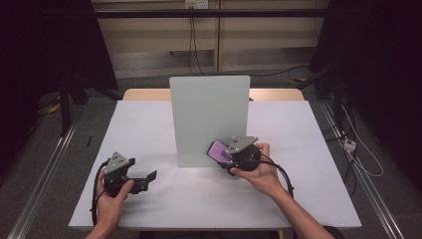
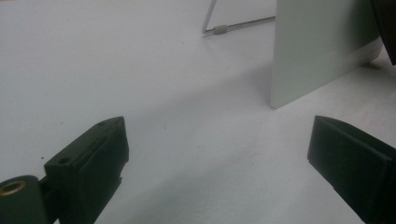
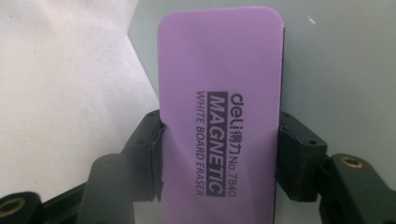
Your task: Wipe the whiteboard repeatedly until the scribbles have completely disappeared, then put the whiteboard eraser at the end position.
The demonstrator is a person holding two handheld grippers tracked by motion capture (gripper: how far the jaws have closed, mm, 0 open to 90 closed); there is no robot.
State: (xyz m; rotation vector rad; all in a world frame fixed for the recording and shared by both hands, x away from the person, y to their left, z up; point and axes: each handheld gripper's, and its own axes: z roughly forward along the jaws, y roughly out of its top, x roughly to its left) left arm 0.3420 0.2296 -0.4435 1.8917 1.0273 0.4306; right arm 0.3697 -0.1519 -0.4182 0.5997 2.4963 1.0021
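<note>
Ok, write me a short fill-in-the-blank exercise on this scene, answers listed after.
1. The right gripper is shut on a purple whiteboard ____.
2. The eraser is held at the lower right of the upright pale ____, which stands on the white table.
3. The left gripper has its jaws ____, with nothing between them.

Missing words: eraser; board; open

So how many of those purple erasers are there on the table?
1. The purple eraser is clamped in the right tool, held against the lower right part of the upright whiteboard. Another could hide behind the board.
</note>
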